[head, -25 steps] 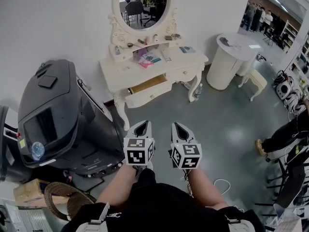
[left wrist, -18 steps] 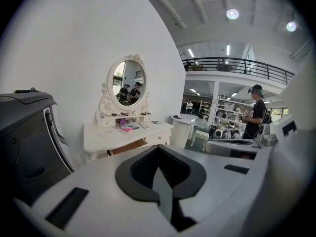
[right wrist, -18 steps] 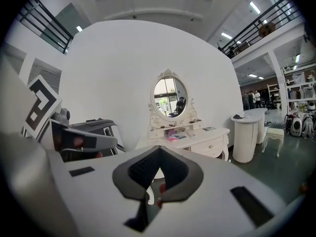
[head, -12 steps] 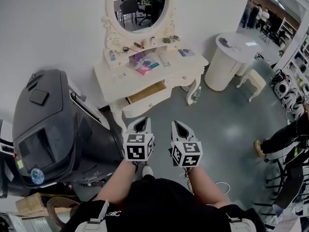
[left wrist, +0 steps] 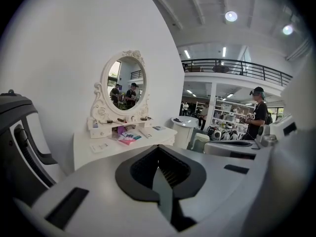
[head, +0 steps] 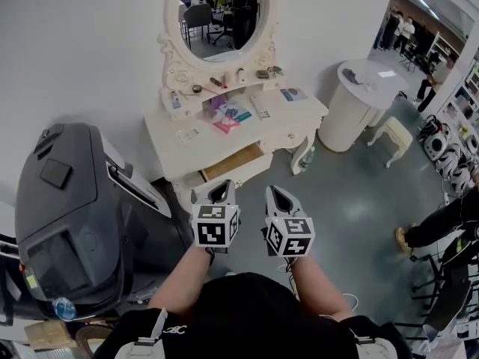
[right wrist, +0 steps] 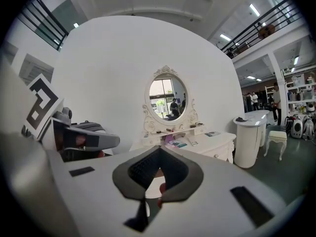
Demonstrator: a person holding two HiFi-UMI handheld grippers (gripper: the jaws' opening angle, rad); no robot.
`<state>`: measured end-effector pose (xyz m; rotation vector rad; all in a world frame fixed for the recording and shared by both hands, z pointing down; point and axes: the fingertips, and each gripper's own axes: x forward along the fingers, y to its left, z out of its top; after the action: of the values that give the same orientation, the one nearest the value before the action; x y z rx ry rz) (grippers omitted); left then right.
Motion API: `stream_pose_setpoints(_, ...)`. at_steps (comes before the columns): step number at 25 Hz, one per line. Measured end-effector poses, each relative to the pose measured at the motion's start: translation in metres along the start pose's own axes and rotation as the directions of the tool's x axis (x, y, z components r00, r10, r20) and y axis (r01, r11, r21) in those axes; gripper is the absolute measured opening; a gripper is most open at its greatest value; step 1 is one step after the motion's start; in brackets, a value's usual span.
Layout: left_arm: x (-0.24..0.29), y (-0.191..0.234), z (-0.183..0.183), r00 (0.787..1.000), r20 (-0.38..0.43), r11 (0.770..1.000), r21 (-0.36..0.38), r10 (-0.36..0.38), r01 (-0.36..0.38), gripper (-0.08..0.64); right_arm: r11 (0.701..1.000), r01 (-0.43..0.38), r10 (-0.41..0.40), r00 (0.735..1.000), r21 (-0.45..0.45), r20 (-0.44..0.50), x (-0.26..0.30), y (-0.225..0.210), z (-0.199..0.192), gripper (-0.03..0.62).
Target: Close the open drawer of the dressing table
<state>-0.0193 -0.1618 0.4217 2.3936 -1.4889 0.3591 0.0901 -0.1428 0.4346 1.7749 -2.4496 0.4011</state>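
Observation:
The cream dressing table [head: 196, 149] with an oval mirror [head: 221, 10] stands against the wall ahead. Its drawer [head: 233, 162] is pulled out, showing a wooden inside. My left gripper [head: 219, 188] and right gripper [head: 278, 193] are held side by side just short of the drawer front, both shut and empty. In the left gripper view the left gripper [left wrist: 158, 149] points toward the dressing table [left wrist: 106, 154]. From the right gripper view, the right gripper [right wrist: 159, 149] hides the drawer; the dressing table [right wrist: 212, 143] shows beyond.
A big dark grey machine [head: 75, 200] stands close on the left of the dressing table. A white round pedestal [head: 358, 103] and a stool [head: 397, 135] are to the right. A bottle [head: 307, 155] sits by the table leg. A person's leg [head: 438, 223] is at the far right.
Both grippers have moved forward together toward the dressing table; the open drawer now lies just ahead of their tips. Jaws stayed shut.

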Motion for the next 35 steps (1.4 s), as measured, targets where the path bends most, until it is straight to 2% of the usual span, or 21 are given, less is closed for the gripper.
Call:
stream_pose_setpoints(6,0.017,0.032,-0.003,1.0,-0.019,1.0,-0.03,-0.001,0.001,0.007,1.0,-0.001,0.002,1.0,0.01,-0.016,0.032,0.009,-0.004,0.009)
stream_pose_setpoints(15,0.034,0.05,-0.023,0.997,-0.078,0.998,-0.062,0.0,-0.005,0.006,1.0,0.01,-0.009,0.998,0.013,-0.057,0.057,0.006,-0.018,0.009)
stream_pose_setpoints(28,0.081,0.068,-0.021,0.992,-0.109,0.994,-0.089,0.06,-0.07,0.006,0.998,-0.056,0.057,0.992,0.012,-0.11,0.112,-0.02,-0.024,0.009)
stream_pose_setpoints(35,0.102,0.082,-0.03,0.984,-0.15,0.987,-0.111,0.098,-0.115,0.008,0.995,-0.094,0.096,0.98,0.019,-0.177,0.145,-0.039,-0.037,0.009)
